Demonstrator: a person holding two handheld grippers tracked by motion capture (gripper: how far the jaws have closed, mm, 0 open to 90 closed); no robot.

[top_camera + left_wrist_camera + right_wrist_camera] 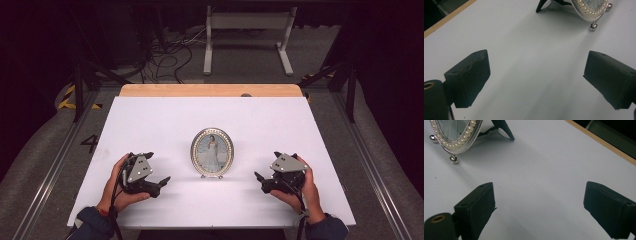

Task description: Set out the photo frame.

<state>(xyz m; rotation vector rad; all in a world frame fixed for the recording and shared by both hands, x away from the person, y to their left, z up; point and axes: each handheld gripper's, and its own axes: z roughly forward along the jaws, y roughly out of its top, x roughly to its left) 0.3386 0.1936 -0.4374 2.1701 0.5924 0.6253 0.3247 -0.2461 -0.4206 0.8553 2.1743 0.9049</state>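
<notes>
An oval silver picture frame [212, 152] with a pearl-beaded rim stands upright at the middle of the white table top [150, 120], on small ball feet and a black rear strut. Its lower rim [590, 11] appears at the top of the left gripper view, and its edge [456, 137] at the top left of the right gripper view. My left gripper [162, 183] rests low to the frame's left, open, nothing between its jaws [536, 82]. My right gripper [259, 179] sits to the frame's right, open and empty too [539, 207].
A wooden strip [210, 90] runs along the table's far edge. Beyond it are a white metal stand [247, 35] and loose cables [170, 55] on the floor. Dark rails flank both sides of the table.
</notes>
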